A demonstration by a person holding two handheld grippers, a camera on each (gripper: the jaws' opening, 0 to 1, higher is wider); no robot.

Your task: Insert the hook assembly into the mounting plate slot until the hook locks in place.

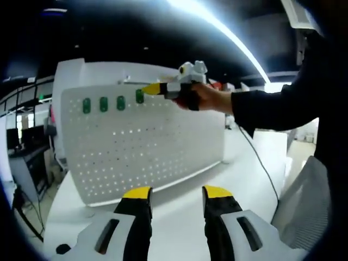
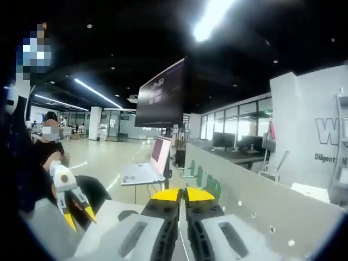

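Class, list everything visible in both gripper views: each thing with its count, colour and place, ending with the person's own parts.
Pegboard: one, white, upright on the table.
Hooks: four, green, in a row along the pegboard's top.
Table: one, white, under the pegboard.
Laptop: one, silver, open, beyond the pegboard's end.
Monitor: one, dark, hung above the laptop.
Left gripper: yellow-tipped, open, low before the pegboard.
Right gripper: yellow-tipped, jaws nearly together at the hook row.
Hand: one, holding the right gripper.

Each claw point(image 1: 176, 198) has white housings, black fingers point(image 1: 140, 217) with yellow tips; the person wears a dark sleeve point(image 1: 272, 106).
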